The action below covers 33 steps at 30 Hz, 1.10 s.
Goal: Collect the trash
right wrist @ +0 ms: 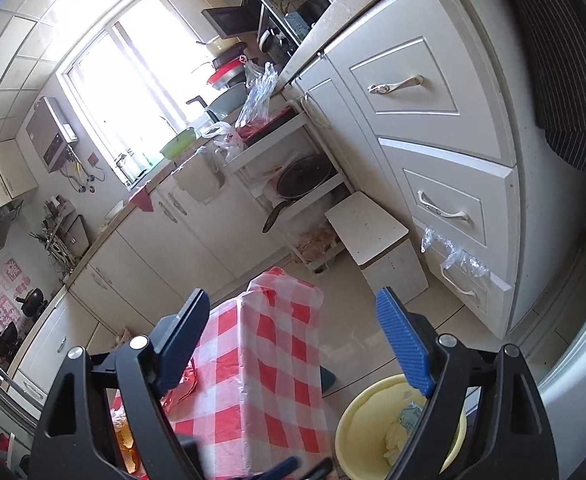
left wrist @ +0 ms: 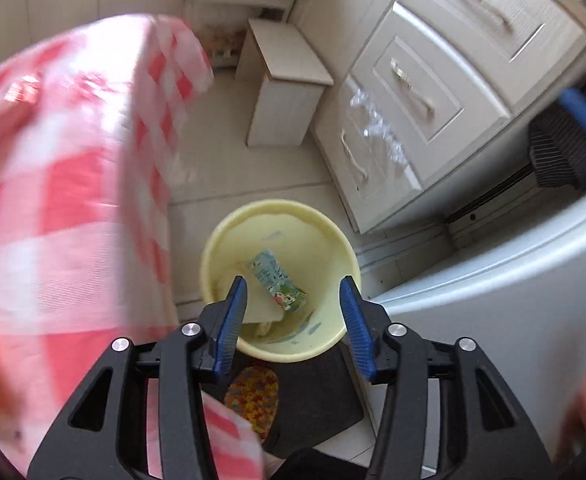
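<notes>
A pale yellow bin stands on the tiled floor beside a table with a red-and-white checked cloth. Inside the bin lie a light blue and green drink carton and some white paper. My left gripper hangs straight above the bin, pointing steeply down, open, with no pad touching anything. In the right wrist view the bin sits at the lower right, with the carton half hidden behind a finger. My right gripper is held higher, wide open and empty, over the checked cloth.
White drawers line the right side, with a clear plastic bag on the lowest handle. A small white stool stands beyond the bin. A white appliance door is close on the right. A patterned slipper shows below the bin.
</notes>
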Each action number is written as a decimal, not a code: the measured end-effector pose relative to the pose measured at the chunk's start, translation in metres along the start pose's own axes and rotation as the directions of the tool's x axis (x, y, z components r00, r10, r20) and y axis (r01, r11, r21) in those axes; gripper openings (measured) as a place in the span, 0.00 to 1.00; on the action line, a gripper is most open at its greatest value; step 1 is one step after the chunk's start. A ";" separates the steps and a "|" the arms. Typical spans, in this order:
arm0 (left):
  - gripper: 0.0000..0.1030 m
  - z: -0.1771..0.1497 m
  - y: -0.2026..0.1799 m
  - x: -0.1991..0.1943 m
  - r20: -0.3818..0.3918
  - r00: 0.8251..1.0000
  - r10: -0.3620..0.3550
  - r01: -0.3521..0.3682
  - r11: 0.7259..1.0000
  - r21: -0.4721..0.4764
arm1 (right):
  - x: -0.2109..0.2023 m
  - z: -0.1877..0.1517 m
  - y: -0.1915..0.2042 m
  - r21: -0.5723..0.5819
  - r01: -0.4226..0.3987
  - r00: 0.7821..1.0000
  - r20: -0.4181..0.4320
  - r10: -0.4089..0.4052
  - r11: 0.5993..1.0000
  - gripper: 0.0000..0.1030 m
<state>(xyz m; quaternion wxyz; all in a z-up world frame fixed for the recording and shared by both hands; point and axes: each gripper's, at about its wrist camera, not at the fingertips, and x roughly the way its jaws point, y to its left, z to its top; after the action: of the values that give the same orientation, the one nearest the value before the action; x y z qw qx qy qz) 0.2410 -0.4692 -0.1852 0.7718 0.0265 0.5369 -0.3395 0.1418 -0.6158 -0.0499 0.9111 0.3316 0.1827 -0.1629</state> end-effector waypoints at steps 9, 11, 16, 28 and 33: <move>0.72 -0.057 0.106 -0.193 0.259 0.949 0.182 -0.173 0.983 -0.058 | -0.017 -0.048 0.083 -0.184 -0.117 0.991 -0.085 0.102 0.976 0.82; 0.76 -0.071 0.128 -0.227 0.297 0.924 0.241 -0.223 0.970 -0.092 | -0.035 -0.070 0.106 -0.244 -0.151 0.988 -0.079 0.136 0.958 0.89; 0.81 -0.113 0.178 -0.303 0.352 0.850 0.391 -0.340 0.919 -0.201 | -0.076 -0.139 0.154 -0.357 -0.203 0.979 -0.104 0.178 0.912 0.91; 0.87 -0.190 0.211 -0.394 0.446 0.722 0.529 -0.454 0.848 -0.271 | -0.150 -0.206 0.217 -0.471 -0.200 0.979 -0.070 0.190 0.859 0.92; 0.89 -0.207 0.212 -0.416 0.484 0.679 0.552 -0.481 0.832 -0.275 | -0.171 -0.218 0.244 -0.519 -0.233 0.972 -0.098 0.214 0.822 0.93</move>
<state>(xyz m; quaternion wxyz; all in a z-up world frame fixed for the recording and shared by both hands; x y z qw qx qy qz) 0.1103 -0.0159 0.0111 0.9557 0.0310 0.2853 -0.0659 0.0442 -0.2635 0.0031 0.9763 0.0911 0.1961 0.0072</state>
